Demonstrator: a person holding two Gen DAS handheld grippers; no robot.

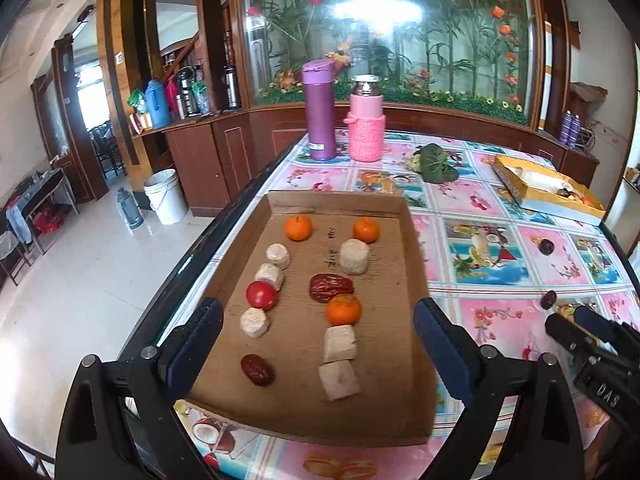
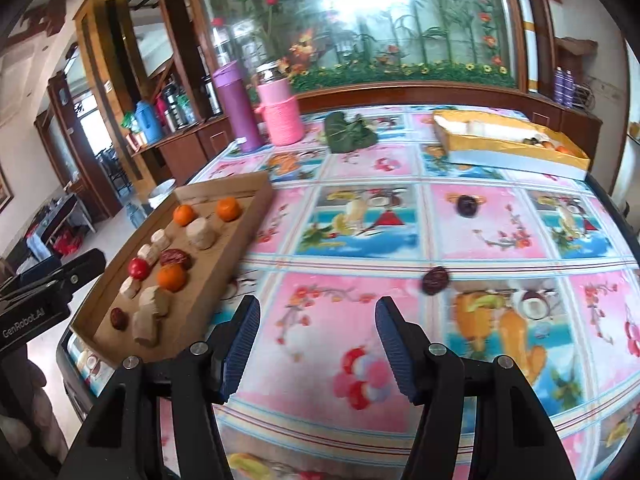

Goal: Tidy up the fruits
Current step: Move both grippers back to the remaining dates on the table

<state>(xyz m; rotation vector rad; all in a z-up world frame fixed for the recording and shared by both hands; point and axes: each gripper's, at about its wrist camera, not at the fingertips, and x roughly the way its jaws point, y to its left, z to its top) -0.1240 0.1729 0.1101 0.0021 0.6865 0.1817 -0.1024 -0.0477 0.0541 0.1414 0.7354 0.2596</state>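
Red date (image 2: 436, 279) — loose on the fruit-print tablecloth (image 2: 360, 216), just ahead of the right gripper (image 2: 318, 344), whose fingers stand wide apart, empty. Likely light, wrinkled, slightly soft — pinch gently across its middle. Left gripper (image 1: 318, 344) also spread, empty, over the cardboard tray (image 1: 412, 240).

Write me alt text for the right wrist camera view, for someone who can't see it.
The open right gripper hovers empty over a colourful fruit-print tablecloth, facing a dark red date and a dark plum lying loose. At left, a cardboard tray holds oranges, dates and pale chunks in rows.
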